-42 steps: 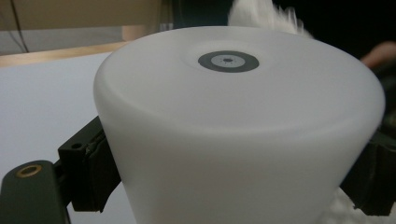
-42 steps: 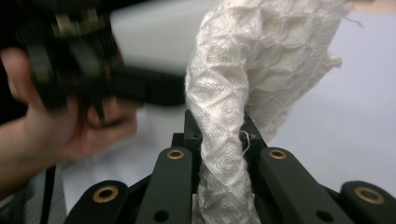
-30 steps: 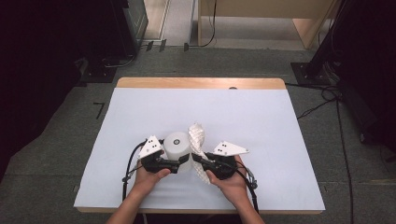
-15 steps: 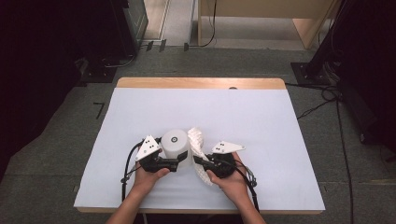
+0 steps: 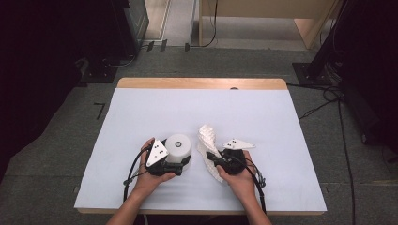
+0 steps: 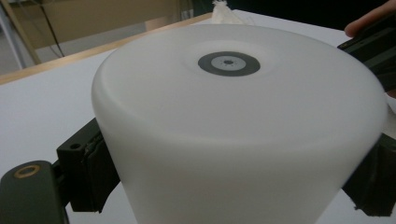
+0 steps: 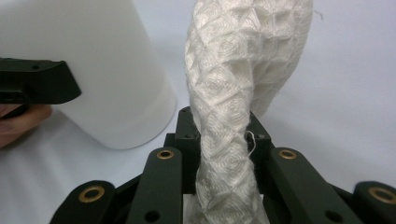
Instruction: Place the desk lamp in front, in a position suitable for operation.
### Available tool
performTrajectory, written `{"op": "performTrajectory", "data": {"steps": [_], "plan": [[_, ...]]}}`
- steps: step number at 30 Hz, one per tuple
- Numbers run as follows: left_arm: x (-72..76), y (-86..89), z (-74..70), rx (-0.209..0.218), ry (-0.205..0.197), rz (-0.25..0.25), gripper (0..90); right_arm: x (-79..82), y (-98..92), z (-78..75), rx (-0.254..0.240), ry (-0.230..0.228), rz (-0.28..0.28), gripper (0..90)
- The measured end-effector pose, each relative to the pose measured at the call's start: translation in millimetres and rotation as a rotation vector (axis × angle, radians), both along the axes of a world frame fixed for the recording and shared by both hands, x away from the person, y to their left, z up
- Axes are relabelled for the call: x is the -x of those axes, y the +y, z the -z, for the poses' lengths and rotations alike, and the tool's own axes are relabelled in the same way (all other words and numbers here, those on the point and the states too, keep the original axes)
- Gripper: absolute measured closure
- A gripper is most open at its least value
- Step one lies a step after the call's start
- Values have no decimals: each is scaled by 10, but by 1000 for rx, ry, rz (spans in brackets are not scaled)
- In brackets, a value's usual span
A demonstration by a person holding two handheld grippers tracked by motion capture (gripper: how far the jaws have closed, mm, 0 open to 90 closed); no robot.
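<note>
On the white-covered table (image 5: 141, 122), near its front edge, both hands worked close together; the left gripper (image 5: 180, 165) was clamped round a white cylindrical container (image 5: 179, 148), which stood upright on the sheet with a dark ring mark on its flat top (image 6: 229, 62); in the left gripper view the black pads (image 6: 95, 172) pressed against the container's sides, one jaw at each flank, so that grip was a wide one on a wide thing; the left hand (image 5: 148, 176) held the gripper body from below, grey three-cornered plate (image 5: 156, 153) on top.

Just right of the container, a white quilted cloth (image 5: 207, 140) lay bunched and partly raised off the sheet, close to the container, contact between them unclear; the right gripper (image 5: 212, 159) had it between its jaws; in the right gripper view the cloth (image 7: 229, 116) rose as a twisted strand straight up from between the narrow-set jaws, which had just been easing apart a little, cloth between them all the while; pads looked to be on the fabric; the right hand (image 5: 239, 176) sat behind, cable (image 5: 256, 187) trailing toward the table's front edge.

Behind the table: grey floor, wooden furniture leg (image 5: 314, 28), dark equipment at both sides.
</note>
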State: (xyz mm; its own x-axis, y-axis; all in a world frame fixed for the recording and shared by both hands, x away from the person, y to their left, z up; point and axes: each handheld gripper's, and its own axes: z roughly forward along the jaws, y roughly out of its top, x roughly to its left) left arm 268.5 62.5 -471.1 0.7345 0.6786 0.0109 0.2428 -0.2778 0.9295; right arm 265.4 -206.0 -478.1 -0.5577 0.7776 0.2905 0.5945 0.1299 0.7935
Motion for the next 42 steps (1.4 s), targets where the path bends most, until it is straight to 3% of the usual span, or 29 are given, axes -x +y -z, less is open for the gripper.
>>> {"op": "performTrajectory", "data": {"steps": [3, 5, 6, 7, 10, 12, 18, 19, 20, 21, 22, 24, 28, 30, 35, 39, 42], "plan": [[60, -10, 25, 20, 27, -59, 26, -11, -47, 2, 5, -4, 42, 691], [126, -49, 39, 40, 29, -129, 25, -15, -65, 10, 4, 4, 69, 677], [171, -115, 43, 22, 14, -190, 26, -14, -69, 15, 7, 4, 82, 678], [171, -115, 43, 22, 14, -190, 26, -14, -69, 15, 7, 4, 82, 678], [197, -204, 27, -12, -2, -259, 28, 1, -32, 20, 12, -5, 80, 738], [198, -211, 13, -12, -7, -248, 83, 21, -1, 15, 26, -15, 68, 780], [142, -138, -8, -9, 11, -187, 88, 62, 50, -22, 7, -40, 22, 806], [114, -88, -29, 24, 29, -150, 89, 82, 90, -45, -17, -44, -13, 808], [114, -88, -29, 24, 29, -150, 89, 82, 90, -45, -17, -44, -13, 808], [83, -14, -73, 105, 49, -79, 89, 115, 158, -89, -31, -61, -63, 809], [83, -14, -73, 105, 49, -79, 89, 115, 158, -89, -31, -61, -63, 809], [33, 71, -139, 172, 80, -15, 89, 171, 263, -153, -40, -92, -124, 809], [-17, 139, -118, 192, 110, 16, 90, 221, 332, -215, -52, -105, -149, 810], [-50, 151, -87, 188, 137, 35, 90, 246, 333, -265, -91, -110, -166, 811], [-51, 68, -32, 143, 159, 88, 90, 282, 313, -381, -108, -155, -167, 811], [-47, 46, -41, 123, 150, 108, 90, 292, 270, -440, -125, -184, -165, 810], [-46, 47, -51, 121, 145, 107, 90, 281, 261, -411, -126, -176, -167, 810]]}}
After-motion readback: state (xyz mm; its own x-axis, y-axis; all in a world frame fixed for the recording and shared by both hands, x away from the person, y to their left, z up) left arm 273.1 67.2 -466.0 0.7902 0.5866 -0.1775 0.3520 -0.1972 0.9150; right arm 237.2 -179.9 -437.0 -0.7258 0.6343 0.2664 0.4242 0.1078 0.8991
